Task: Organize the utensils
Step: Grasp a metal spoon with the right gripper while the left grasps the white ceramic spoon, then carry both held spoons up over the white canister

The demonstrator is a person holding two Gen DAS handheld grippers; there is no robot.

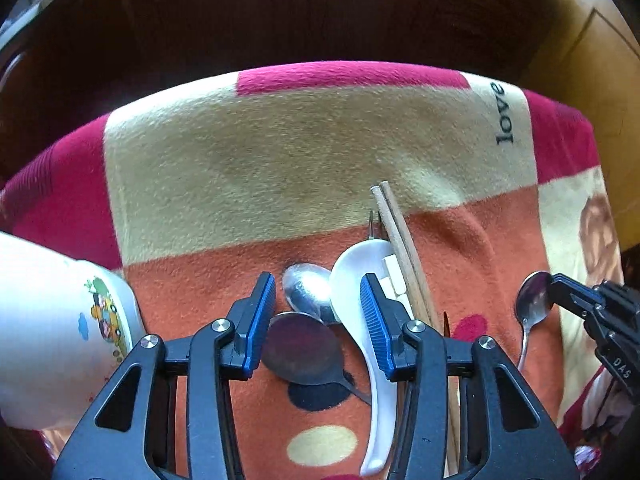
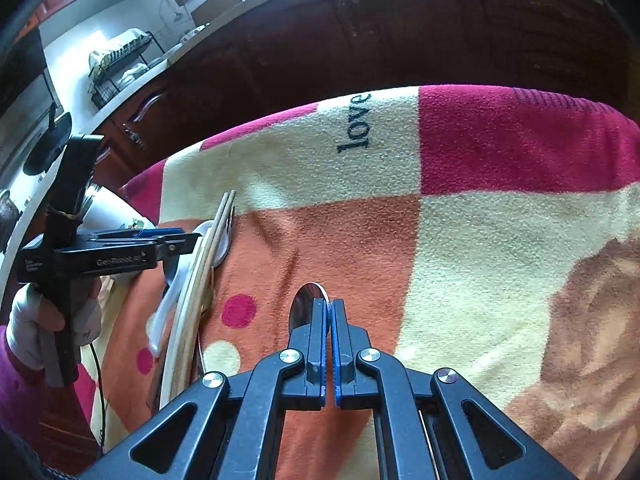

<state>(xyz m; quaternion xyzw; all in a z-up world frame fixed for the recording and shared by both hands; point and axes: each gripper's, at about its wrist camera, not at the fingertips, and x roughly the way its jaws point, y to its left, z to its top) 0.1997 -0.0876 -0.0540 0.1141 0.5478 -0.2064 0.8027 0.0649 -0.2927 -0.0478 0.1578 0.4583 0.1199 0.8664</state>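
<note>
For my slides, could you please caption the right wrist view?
Right gripper shut on a metal spoon above the patterned blanket.

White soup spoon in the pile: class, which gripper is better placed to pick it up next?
Left. The left gripper is open right above the white soup spoon, while the right gripper is shut on a metal spoon off to the side.

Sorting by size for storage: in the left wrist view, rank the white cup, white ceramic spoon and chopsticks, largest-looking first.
1. white cup, though it is nearest the camera, which inflates it.
2. white ceramic spoon.
3. chopsticks: about as long as the spoon but thinner and partly hidden, so unsure.
</note>
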